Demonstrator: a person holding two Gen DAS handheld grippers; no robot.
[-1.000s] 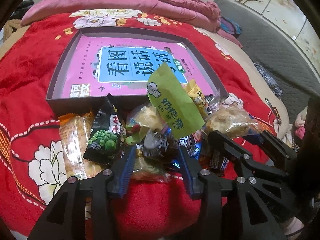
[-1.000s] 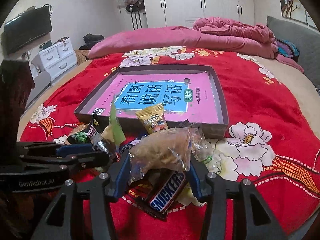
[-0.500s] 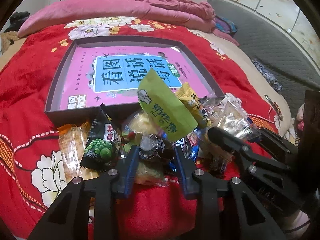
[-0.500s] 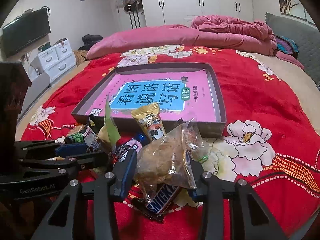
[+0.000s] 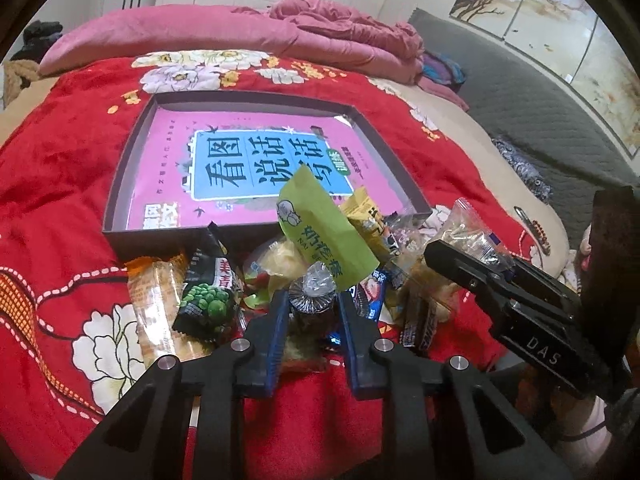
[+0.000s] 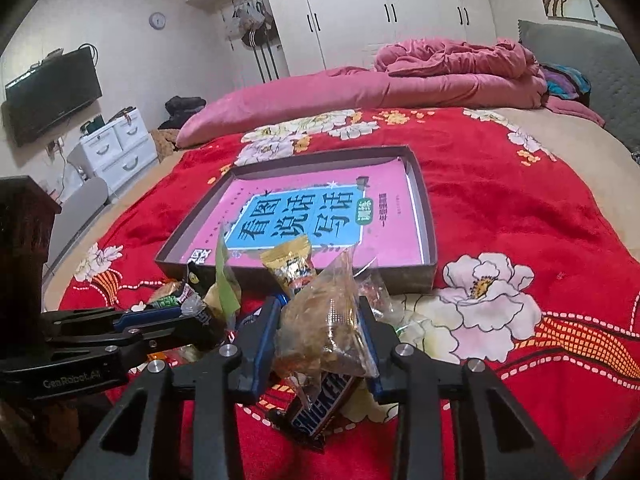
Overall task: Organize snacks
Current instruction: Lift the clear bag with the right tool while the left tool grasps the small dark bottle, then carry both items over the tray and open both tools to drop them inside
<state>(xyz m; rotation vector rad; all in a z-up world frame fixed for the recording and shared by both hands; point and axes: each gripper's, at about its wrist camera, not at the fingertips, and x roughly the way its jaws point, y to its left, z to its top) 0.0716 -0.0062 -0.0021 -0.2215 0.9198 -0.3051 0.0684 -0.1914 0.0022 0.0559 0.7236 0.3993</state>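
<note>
A pile of snack packets lies on the red bedspread in front of a shallow dark tray (image 5: 120, 196) lined with a pink book cover. My left gripper (image 5: 314, 308) is shut on a small dark round wrapped snack (image 5: 314, 300), under a tilted green packet (image 5: 324, 236). A black green-pea packet (image 5: 208, 296) and an orange-topped clear packet (image 5: 154, 292) lie to its left. My right gripper (image 6: 320, 328) is shut on a clear bag of brown pastry (image 6: 328, 320), lifted above a Snickers bar (image 6: 324, 404). A yellow packet (image 6: 290, 266) stands behind it. The tray also shows in the right wrist view (image 6: 424, 208).
The bed carries a pink quilt (image 6: 360, 88) at the far side. A white drawer unit (image 6: 116, 144) and a wall television (image 6: 52, 92) stand to the left. White wardrobes (image 6: 380, 12) line the back wall. A grey padded surface (image 5: 540, 92) runs on the right.
Both grippers closed on their snacks. The right one squeezed the pastry bag and lifted it, tilting it upright. The left one closed on the dark round snack and rose a little.
</note>
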